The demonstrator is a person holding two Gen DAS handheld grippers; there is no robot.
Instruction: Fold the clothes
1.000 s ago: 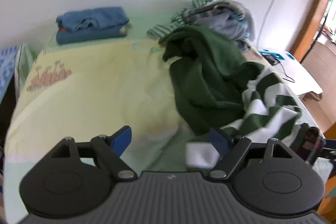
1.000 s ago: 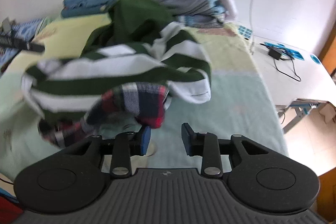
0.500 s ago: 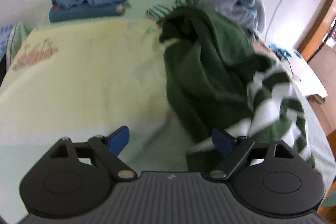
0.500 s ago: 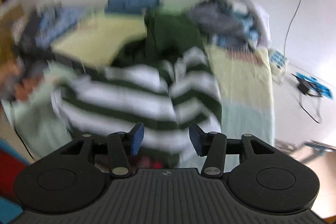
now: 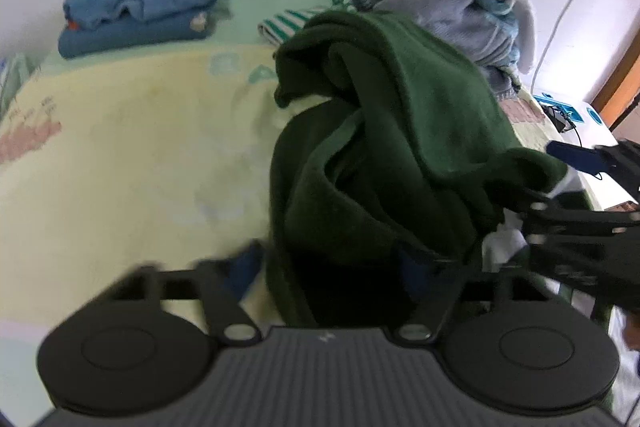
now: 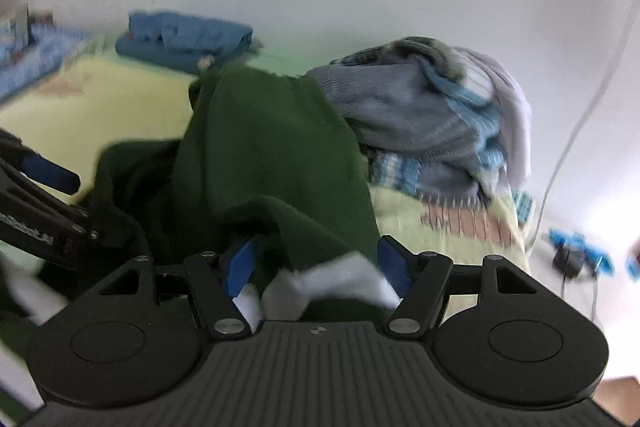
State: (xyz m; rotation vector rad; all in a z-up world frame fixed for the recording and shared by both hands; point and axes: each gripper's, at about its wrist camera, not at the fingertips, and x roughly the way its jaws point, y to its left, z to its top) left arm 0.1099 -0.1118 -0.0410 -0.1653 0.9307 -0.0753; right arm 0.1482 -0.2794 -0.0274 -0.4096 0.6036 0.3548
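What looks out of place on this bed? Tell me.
The dark green garment lies bunched and twisted, not flat, against an unfolded grey-blue knit heap. Only the blue stack by the wall is folded.

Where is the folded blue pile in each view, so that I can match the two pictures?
Left wrist view: the blue pile lies at the upper left, on the far edge of the bed by the wall.
Right wrist view: the blue pile is left of centre, at the far edge of the bed.
Shared landmark: the green garment, which fills the middle of both views.
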